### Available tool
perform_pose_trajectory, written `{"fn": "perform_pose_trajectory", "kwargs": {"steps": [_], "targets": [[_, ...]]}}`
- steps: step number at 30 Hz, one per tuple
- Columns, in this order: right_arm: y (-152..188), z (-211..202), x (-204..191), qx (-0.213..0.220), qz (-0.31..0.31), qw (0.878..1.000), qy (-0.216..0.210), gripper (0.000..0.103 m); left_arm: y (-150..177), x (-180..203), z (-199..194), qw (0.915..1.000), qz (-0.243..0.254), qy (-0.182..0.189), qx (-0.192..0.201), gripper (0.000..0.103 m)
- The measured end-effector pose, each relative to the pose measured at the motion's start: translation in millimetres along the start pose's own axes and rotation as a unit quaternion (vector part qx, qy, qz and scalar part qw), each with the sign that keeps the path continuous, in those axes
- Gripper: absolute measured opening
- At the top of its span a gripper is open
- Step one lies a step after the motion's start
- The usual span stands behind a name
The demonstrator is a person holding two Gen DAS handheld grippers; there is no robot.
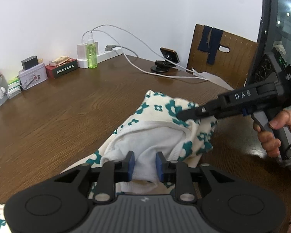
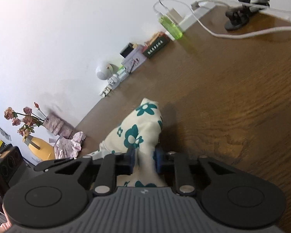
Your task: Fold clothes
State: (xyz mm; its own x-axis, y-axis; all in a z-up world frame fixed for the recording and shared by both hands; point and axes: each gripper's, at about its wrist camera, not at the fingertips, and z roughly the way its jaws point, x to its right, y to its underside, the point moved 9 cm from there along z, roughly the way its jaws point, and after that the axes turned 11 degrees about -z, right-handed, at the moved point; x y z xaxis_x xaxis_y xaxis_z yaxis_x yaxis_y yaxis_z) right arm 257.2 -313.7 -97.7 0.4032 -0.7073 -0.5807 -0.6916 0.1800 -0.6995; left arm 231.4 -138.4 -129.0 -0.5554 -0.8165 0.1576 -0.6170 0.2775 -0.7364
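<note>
A: Left wrist view?
B: Left gripper (image 1: 144, 164) clamped on the white inner fabric of the garment (image 1: 155, 116), cream with teal flowers, bunched on the table (image 1: 67, 112). Right gripper (image 1: 181, 114) comes in from the right, tips pinching the floral cloth; a hand (image 1: 275, 134) on its grip.
A: Right wrist view?
B: Right gripper (image 2: 144, 160) clenched on a floral fold, garment (image 2: 137, 128) rising ahead of the pads over the table (image 2: 232, 97). Green bottle (image 2: 169, 27) and phone stand (image 2: 236, 17) at the far edge, well apart.
</note>
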Motion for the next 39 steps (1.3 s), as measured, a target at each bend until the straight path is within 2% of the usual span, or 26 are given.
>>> {"fn": "perform_pose_trajectory", "kwargs": {"steps": [2, 4, 6, 7, 9, 12, 15, 18, 20, 22, 25, 26, 30, 37, 39], "targets": [[-9.4, -6.5, -8.4, 0.006, -0.031, 0.999, 0.011, 0.017, -1.6, -0.7, -10.5, 1.0, 0.004, -0.002, 0.008, 0.028], [-22.4, -15.2, -15.3, 0.006, -0.08, 0.996, 0.042, 0.017, -1.8, -3.9, -19.1, 0.9998, 0.009, -0.012, 0.013, 0.034], [-36.1, -24.2, -22.5, 0.002, -0.135, 0.988, 0.081, 0.017, -0.7, -9.4, -24.6, 0.9996, 0.009, -0.024, 0.014, 0.034], [-43.3, -28.8, -27.5, -0.001, -0.17, 0.98, 0.107, 0.017, 0.1, -12.7, -26.2, 0.9994, 0.009, -0.03, 0.015, 0.034], [-55.8, -36.1, -41.7, -0.006, -0.252, 0.953, 0.17, 0.017, 0.6, -17.8, -26.5, 0.9993, 0.005, -0.033, 0.015, 0.033], [-58.1, -33.9, -68.2, -0.015, -0.351, 0.909, 0.225, 0.017, -4.6, -16.9, -22.9, 0.9994, 0.01, -0.025, 0.02, 0.032], [-49.0, -22.0, -91.9, -0.03, -0.416, 0.876, 0.242, 0.017, -17.2, -3.6, -10.6, 0.9985, 0.047, -0.013, 0.027, 0.03], [-40.7, -11.4, -107.3, -0.037, -0.456, 0.852, 0.256, 0.017, -20.5, 10.3, 17.6, 0.9969, 0.078, -0.01, 0.0, 0.022], [-37.4, -8.0, -115.1, -0.038, -0.466, 0.847, 0.254, 0.017, -20.0, 15.6, 34.2, 0.9963, 0.085, -0.003, -0.014, 0.02], [-34.2, -6.4, -123.8, -0.04, -0.469, 0.848, 0.244, 0.017, -23.7, 18.6, 44.8, 0.9966, 0.081, 0.01, -0.011, 0.02], [-26.9, 2.0, -136.8, -0.045, -0.477, 0.847, 0.231, 0.017, -27.3, 15.7, 49.9, 0.9982, 0.047, 0.035, -0.009, 0.021], [-24.1, 4.9, -140.3, -0.047, -0.48, 0.846, 0.228, 0.017, -25.5, 12.6, 46.0, 0.9985, 0.037, 0.04, -0.011, 0.024], [-11.4, 19.4, -147.1, -0.062, -0.495, 0.838, 0.22, 0.017, -14.9, -5.3, 14.6, 0.9991, 0.024, 0.036, -0.005, 0.035], [19.1, 51.8, -154.1, -0.096, -0.513, 0.831, 0.193, 0.018, 1.9, -49.8, -51.2, 0.9992, -0.022, 0.004, 0.034, 0.036], [28.4, 60.7, -157.2, -0.102, -0.518, 0.828, 0.189, 0.018, -2.4, -61.8, -65.8, 0.998, -0.037, -0.003, 0.052, 0.036]]}}
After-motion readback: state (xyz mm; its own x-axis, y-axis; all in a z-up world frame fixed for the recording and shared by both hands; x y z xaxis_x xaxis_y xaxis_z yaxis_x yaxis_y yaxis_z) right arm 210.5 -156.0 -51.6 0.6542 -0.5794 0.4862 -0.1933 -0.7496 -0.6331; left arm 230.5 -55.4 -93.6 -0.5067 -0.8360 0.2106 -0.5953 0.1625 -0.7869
